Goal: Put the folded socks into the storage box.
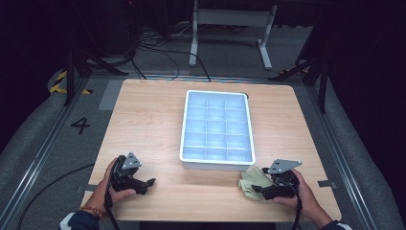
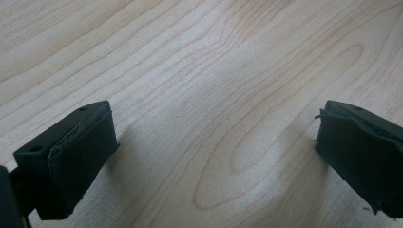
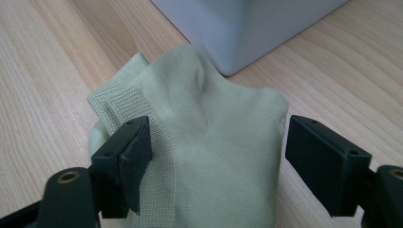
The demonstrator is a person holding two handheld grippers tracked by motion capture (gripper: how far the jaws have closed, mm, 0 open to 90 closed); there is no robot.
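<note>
Pale green knit fabric, a sock [image 3: 209, 142] with a ribbed cuff, lies bunched on the wooden table [image 1: 153, 120] at your right side. It is just beside the near right corner of the white tray [image 1: 218, 125], and in the high view it seems to touch the tray wall. The tray is divided into many small compartments, and I cannot see anything inside them.

Your right gripper [image 3: 216, 147] is over the sock. Its jaws stand wide apart with the fabric between them. The jaw on the left of the right gripper view lies on the ribbed edge, and the other jaw is at the fabric's edge on the opposite side. I cannot see the pads pressing, so the sock is not gripped.

Your left gripper [image 2: 214, 156] rests low over the bare wood at the near left part of the table, well apart from the sock. Its jaws are wide open and nothing is between them.

For writing, I can read one mark: a black number "4" [image 1: 80, 125] on the grey floor at the left of the table. On the sock, the tray and the grippers I see no brand or label that can be read.
</note>
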